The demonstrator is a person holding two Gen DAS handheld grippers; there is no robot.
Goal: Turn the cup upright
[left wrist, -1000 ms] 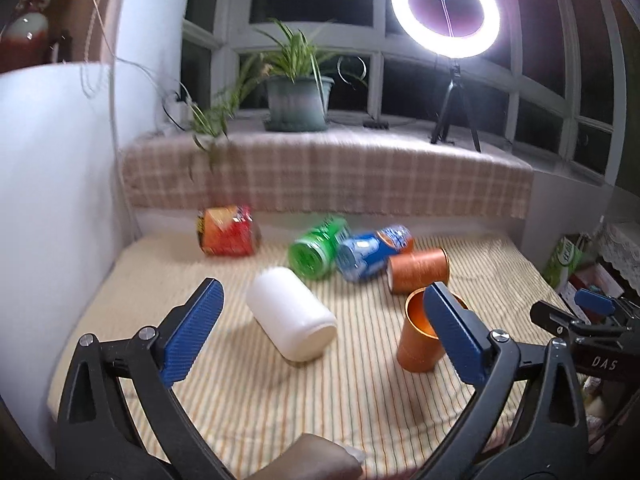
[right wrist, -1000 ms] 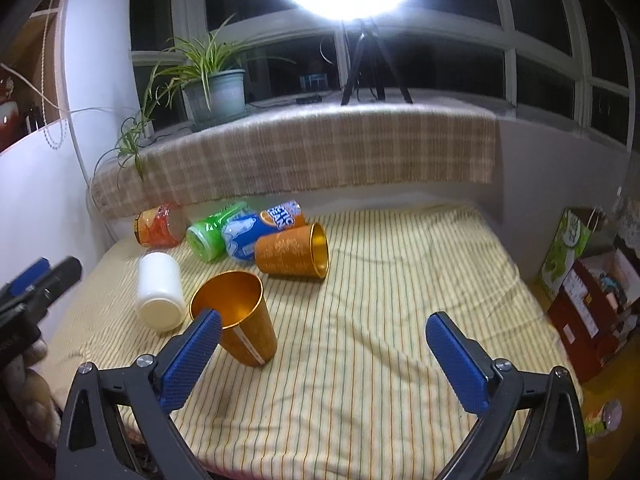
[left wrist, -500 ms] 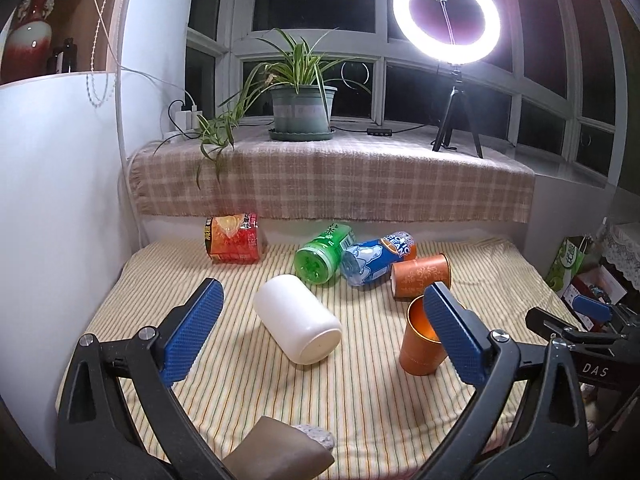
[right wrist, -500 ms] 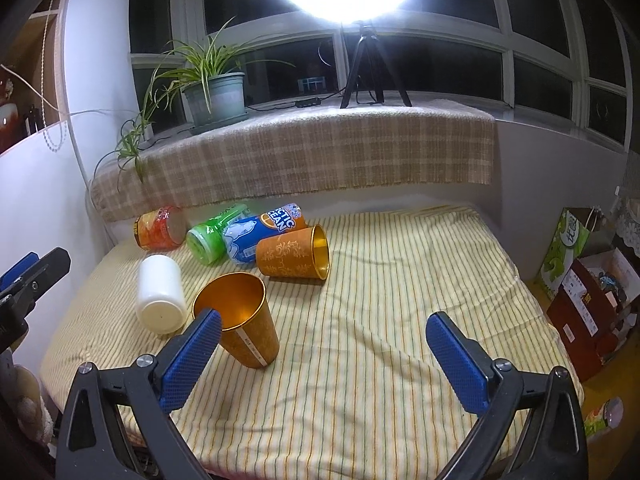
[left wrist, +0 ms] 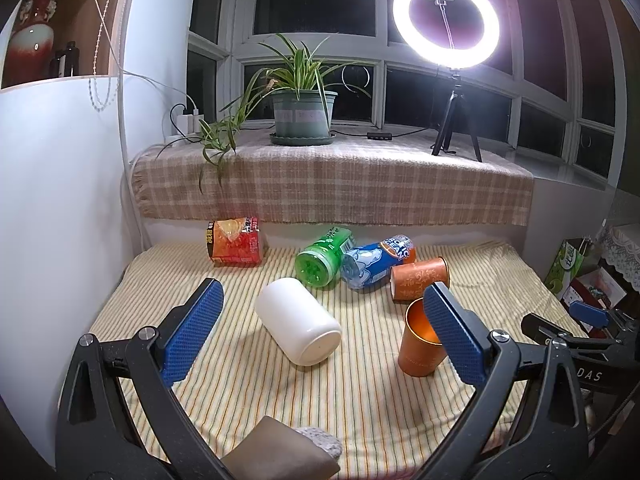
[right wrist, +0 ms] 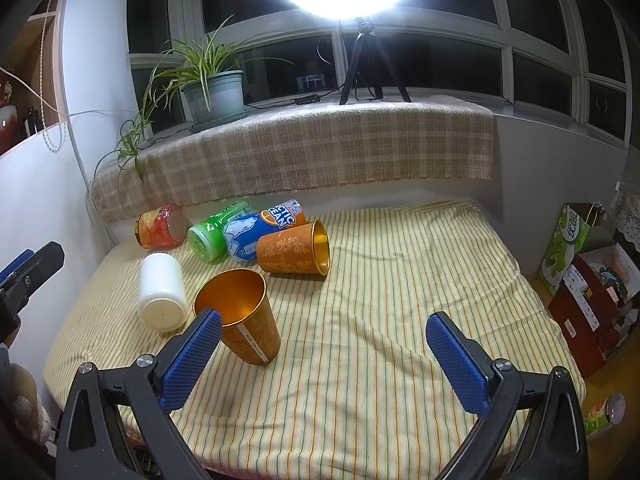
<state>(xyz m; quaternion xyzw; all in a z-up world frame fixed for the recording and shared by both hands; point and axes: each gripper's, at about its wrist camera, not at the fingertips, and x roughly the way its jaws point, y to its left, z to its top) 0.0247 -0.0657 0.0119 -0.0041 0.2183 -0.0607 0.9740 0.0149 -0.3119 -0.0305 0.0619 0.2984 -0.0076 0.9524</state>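
Gold cup interior (right wrist: pixel 232 294), right view only

The left tool's blue pad (left wrist: pixel 454 334) hides part of the upright orange cup (left wrist: pixel 420 344); its base label looks unreadable.

An orange metal cup with a gold inside (right wrist: pixel 248 320) (left wrist: pixel 420 344) stands upright, mouth up, near the striped bed's front left. A second patterned orange metal cup (right wrist: pixel 296 250) (left wrist: pixel 418 278) lies on its side behind it, toward the back edge.
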